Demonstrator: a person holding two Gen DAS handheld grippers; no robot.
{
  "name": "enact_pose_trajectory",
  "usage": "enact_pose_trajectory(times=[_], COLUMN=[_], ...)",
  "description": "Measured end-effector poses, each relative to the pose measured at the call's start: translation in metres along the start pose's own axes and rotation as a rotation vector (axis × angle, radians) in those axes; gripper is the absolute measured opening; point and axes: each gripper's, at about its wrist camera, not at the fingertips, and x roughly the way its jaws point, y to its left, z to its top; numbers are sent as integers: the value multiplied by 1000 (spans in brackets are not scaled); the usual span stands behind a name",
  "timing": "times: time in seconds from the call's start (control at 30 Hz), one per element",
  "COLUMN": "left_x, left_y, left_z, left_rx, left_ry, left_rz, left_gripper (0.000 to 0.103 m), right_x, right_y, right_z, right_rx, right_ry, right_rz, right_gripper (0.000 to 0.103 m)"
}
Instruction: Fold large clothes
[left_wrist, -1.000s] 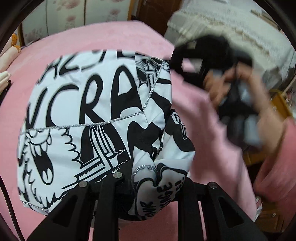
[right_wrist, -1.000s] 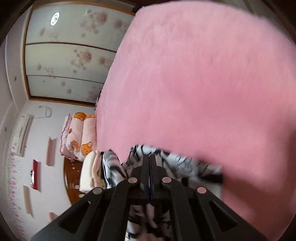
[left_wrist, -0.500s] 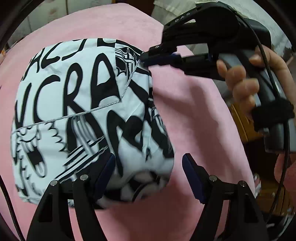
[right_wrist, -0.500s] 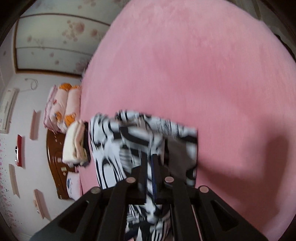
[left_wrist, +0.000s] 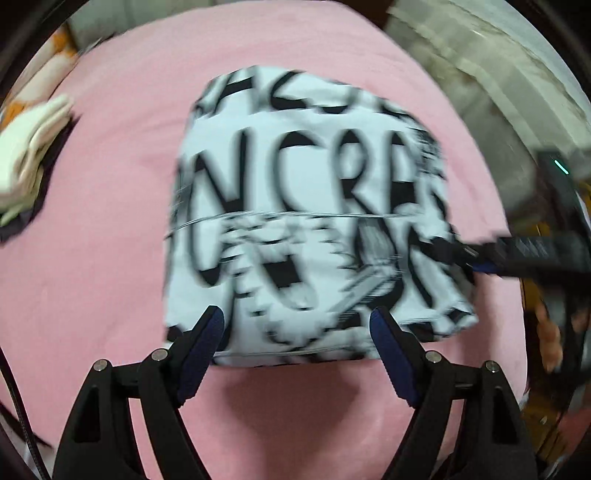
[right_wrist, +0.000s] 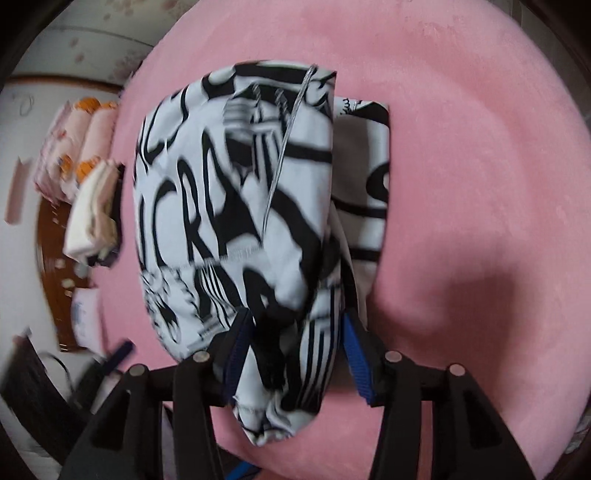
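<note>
**Garment folded on the pink bed**

The garment (left_wrist: 306, 236), white with bold black lettering and cartoon print, lies folded into a thick block on the bed (left_wrist: 92, 258). The left gripper (left_wrist: 297, 326) gapes wide, empty. The right gripper (right_wrist: 291, 336) stands apart around a bunched fold.

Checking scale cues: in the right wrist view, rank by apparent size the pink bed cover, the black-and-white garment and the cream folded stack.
1. pink bed cover
2. black-and-white garment
3. cream folded stack, though it lies farther away.

left gripper (left_wrist: 297, 325): black arms, blue-padded fingers (left_wrist: 207, 332), silver screws | right gripper (right_wrist: 291, 332): same build
</note>
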Motion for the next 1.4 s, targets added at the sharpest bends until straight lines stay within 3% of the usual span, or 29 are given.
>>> enact_pose_trajectory(times=[0.17,0.43,0.57,0.67,0.83,0.93,1.03,1.2,1.4], left_x=[6,35,46,51,57,61,59,56,64], left_y=[45,84,92,98,105,106,101,96,98], left_z=[-10,-10,-11,-10,-10,-8,-5,-2,-5], left_rx=[-95,-167,-186,-204,-202,-176,-135,-92,-82], left_ry=[29,117,128,131,137,136,122,103,125], left_rz=[46,105,92,59,15,20,45,56,7], left_gripper=[80,80,80,80,80,80,80,80,80], right_x=[-20,-22,-42,-30,10,31,40,17,-1], right_y=[22,67,75,78,68,59,53,42,38], right_z=[-28,-45,-48,-43,-37,-36,-32,-33,-58], right_rx=[-42,-170,-162,-147,-86,-43,-35,-10,-11], right_ry=[-128,-191,-282,-219,-79,-29,-37,-158,-264], right_rz=[-96,-203,-126,-100,-195,-181,-153,-77,-144], right_gripper=[49,49,49,49,48,28,12,9,8])
